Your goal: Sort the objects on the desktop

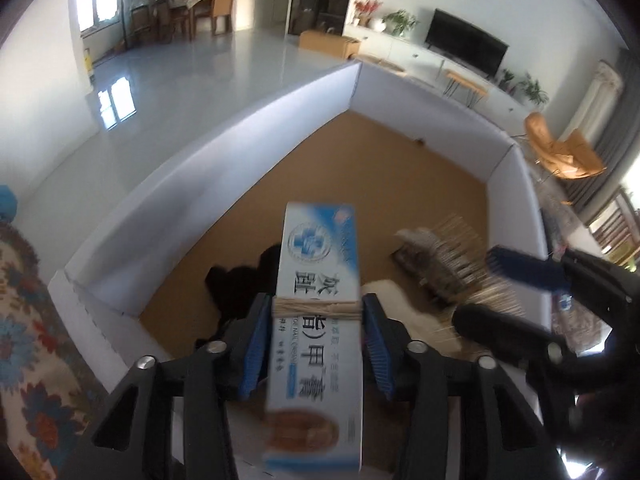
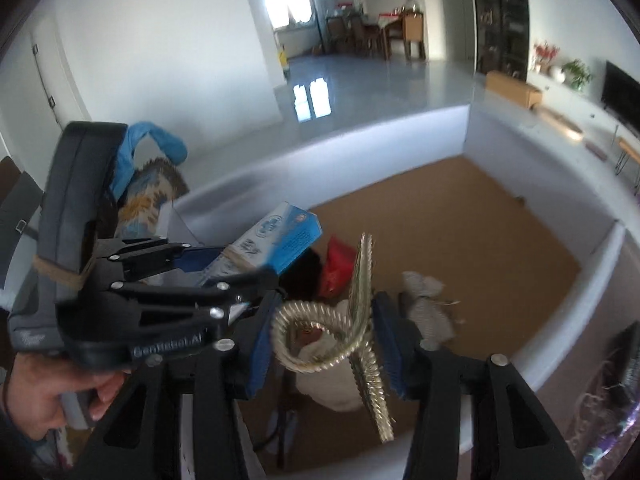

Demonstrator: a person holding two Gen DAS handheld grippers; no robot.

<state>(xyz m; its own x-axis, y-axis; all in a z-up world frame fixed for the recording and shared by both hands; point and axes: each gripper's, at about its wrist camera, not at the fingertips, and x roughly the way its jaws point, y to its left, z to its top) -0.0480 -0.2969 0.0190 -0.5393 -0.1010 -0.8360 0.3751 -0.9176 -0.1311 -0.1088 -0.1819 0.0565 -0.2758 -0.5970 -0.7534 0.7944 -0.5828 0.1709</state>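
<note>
A blue-and-white ointment box [image 1: 316, 264] with a rubber band around it stands lengthwise between the blue pads of my left gripper [image 1: 316, 300]. Thin gaps show at both pads, so the jaws are open around it. My right gripper [image 2: 326, 300] is open over a gold coiled band [image 2: 352, 332] that hangs loosely between its pads. Both grippers hover side by side above a white-walled carton [image 1: 224, 168] with a brown floor. The right view shows the left gripper [image 2: 236, 268] and its box [image 2: 280, 232] at left. The left view shows the right gripper [image 1: 492, 292] at right.
Inside the carton [image 2: 400, 136] lie a black item [image 1: 236, 284], a red packet [image 2: 338, 264], a white fluffy item [image 2: 332, 380] and a grey cloth piece [image 2: 424, 292]. The carton's far half is bare brown floor. A patterned rug [image 1: 24, 320] lies left. A person's hand [image 2: 44, 396] holds the left gripper.
</note>
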